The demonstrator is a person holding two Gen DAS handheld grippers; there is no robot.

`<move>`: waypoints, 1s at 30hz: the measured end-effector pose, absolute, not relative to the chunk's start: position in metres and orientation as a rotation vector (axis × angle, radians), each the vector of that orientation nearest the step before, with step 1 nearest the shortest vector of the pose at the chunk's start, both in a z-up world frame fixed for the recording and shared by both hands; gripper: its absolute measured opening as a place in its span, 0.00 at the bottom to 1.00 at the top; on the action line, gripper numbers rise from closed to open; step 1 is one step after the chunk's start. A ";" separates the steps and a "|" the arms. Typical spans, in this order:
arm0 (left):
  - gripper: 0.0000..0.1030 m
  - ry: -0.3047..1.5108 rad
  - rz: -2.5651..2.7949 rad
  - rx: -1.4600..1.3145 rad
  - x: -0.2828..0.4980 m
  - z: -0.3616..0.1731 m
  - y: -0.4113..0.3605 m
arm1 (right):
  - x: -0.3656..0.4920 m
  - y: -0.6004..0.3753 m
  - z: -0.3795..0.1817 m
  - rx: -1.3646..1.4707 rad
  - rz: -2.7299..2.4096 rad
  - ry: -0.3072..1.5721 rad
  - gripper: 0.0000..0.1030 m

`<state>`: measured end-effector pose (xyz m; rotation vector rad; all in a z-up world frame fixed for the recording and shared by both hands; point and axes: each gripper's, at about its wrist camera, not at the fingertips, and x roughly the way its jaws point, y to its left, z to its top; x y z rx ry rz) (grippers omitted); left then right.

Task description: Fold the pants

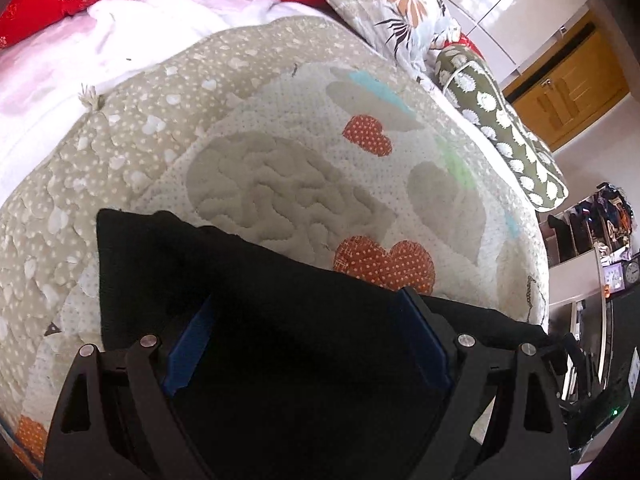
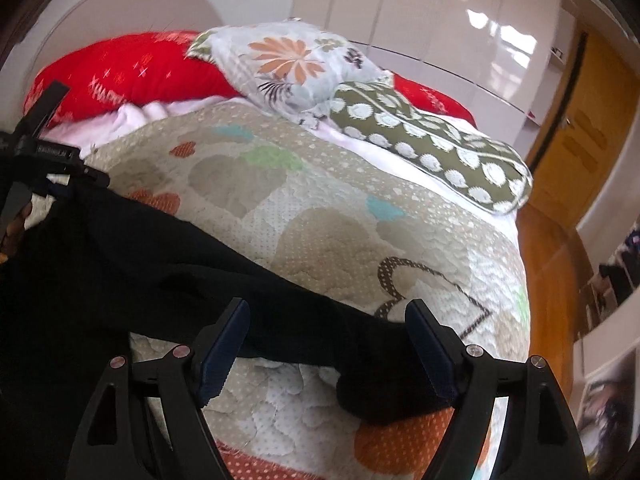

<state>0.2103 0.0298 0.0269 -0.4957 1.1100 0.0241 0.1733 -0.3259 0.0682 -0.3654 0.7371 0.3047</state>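
The black pants [image 1: 248, 280] lie on a quilted bedspread [image 1: 280, 168] with heart patches. In the left wrist view my left gripper [image 1: 308, 312] is open just above the pants, its blue-padded fingers [image 1: 192, 344] wide apart over the cloth. In the right wrist view the pants [image 2: 140, 256] stretch from the left to a narrow end [image 2: 384, 384] by my right finger. My right gripper [image 2: 328, 320] is open over that end, holding nothing. The left gripper [image 2: 52, 160] shows at the far left edge over the pants.
A red pillow [image 2: 128, 80], a floral pillow [image 2: 288, 64] and a green spotted bolster [image 2: 432, 148] lie at the head of the bed. A white blanket [image 1: 72, 64] is bunched there. The bed edge [image 2: 520, 264] drops to a wooden floor at right; shelves [image 1: 592, 240] stand beyond.
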 end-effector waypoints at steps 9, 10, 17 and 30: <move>0.21 1.095 0.021 -0.465 0.214 0.026 0.026 | 0.169 -0.328 0.060 -0.390 0.323 0.794 0.05; 0.17 1.099 0.016 -0.460 0.213 0.026 0.025 | 0.166 -0.331 0.063 -0.376 0.318 0.785 0.04; 0.12 0.988 -0.053 -0.460 0.175 0.064 0.023 | 0.130 -0.357 0.097 -0.259 0.287 0.692 0.02; 0.12 0.954 -0.220 -0.430 0.039 0.100 0.020 | -0.015 -0.381 0.103 -0.215 0.275 0.668 0.02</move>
